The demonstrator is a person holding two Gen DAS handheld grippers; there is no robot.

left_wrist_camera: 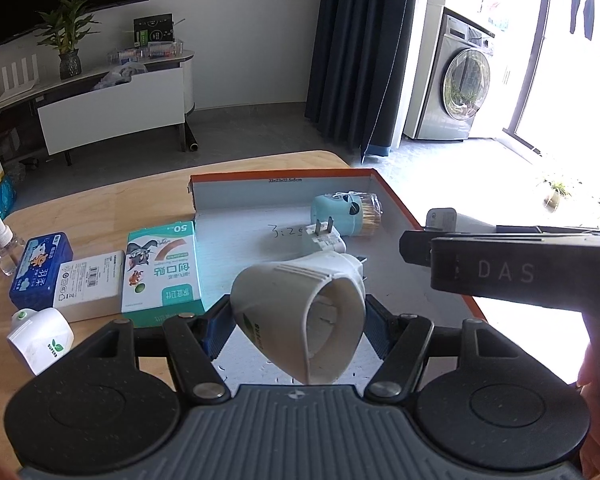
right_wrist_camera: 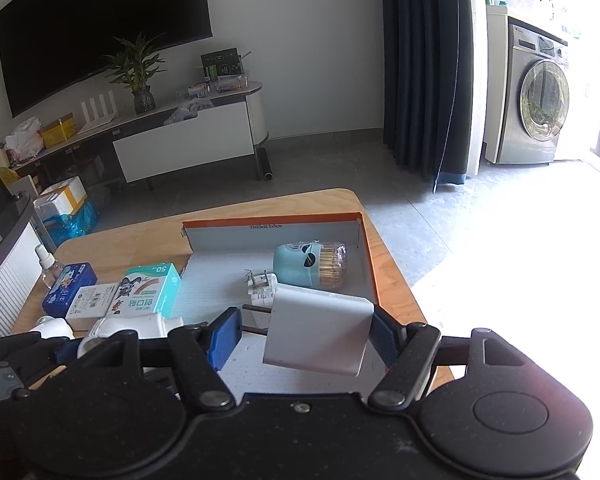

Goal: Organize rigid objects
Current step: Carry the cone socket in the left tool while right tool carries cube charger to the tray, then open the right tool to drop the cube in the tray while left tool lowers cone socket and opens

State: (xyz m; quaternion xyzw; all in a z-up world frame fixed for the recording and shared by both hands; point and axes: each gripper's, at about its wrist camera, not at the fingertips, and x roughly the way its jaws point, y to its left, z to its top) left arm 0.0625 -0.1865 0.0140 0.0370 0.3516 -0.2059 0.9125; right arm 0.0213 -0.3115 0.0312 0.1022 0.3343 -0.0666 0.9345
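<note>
Left claw [left_wrist_camera: 298,322] is clamped on a white cone-shaped plug-in heater [left_wrist_camera: 300,320], blue pads pressing both its sides, open mouth facing the camera, held over the near part of the orange-rimmed box lid [left_wrist_camera: 396,196]. Over on the right, the right claw [right_wrist_camera: 306,334] is gripping a white square power adapter [right_wrist_camera: 320,328] between its blue pads, two metal prongs sticking out to the left, and it too hangs over the lid's near edge. In the left wrist view that right claw [left_wrist_camera: 500,264] shows as a dark bar crossing the lid's right rim.

Inside the lid, far right, a pale blue toothpick holder [right_wrist_camera: 310,266] lies on its side, and just near of it a small white plug [right_wrist_camera: 260,286] rests prongs up.

Left of the lid on the wooden surface [left_wrist_camera: 100,196]: a teal bandage box [left_wrist_camera: 162,274], touching a white carton [left_wrist_camera: 90,284], then a blue tin [left_wrist_camera: 40,270], a clear spray bottle [left_wrist_camera: 4,244] at the far left, and a second white heater [left_wrist_camera: 40,340] nearest.
</note>
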